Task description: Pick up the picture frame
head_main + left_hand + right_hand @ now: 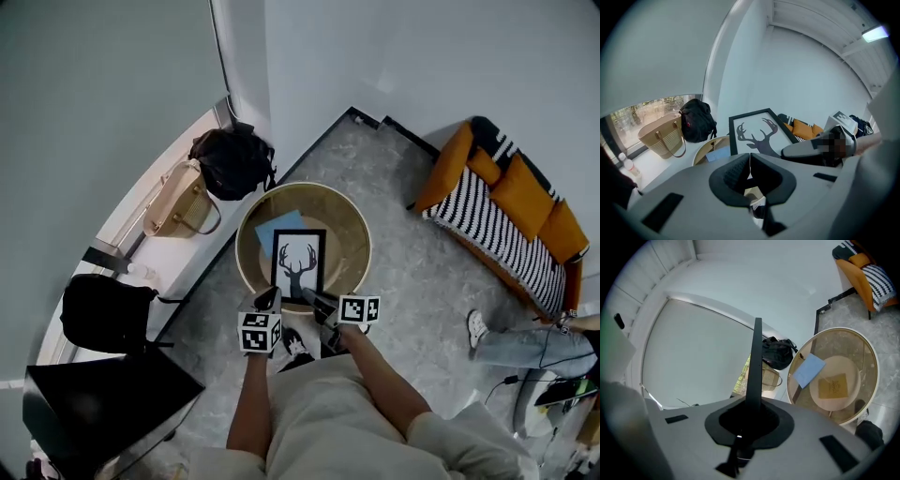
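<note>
Grey floor (422, 272) lies open from 1 to 4 o'clock of the round tabletop (349, 230), as far as the sofa (511, 216) at 2 o'clock. A wall corner closes in at 12. At 10 o'clock a sill (141, 220) carries a black bag (230, 159) and a tan bag (178, 202), near the tabletop's rim. The frame (299, 258) is held above the tabletop's middle, its lower edge over the rim at 6 o'clock and a blue sheet (270, 230) below its upper left corner. The left tool (270, 300) pinches the frame's lower left corner. The right tool (312, 298) pinches the lower right, with the frame edge-on between its jaws.
</note>
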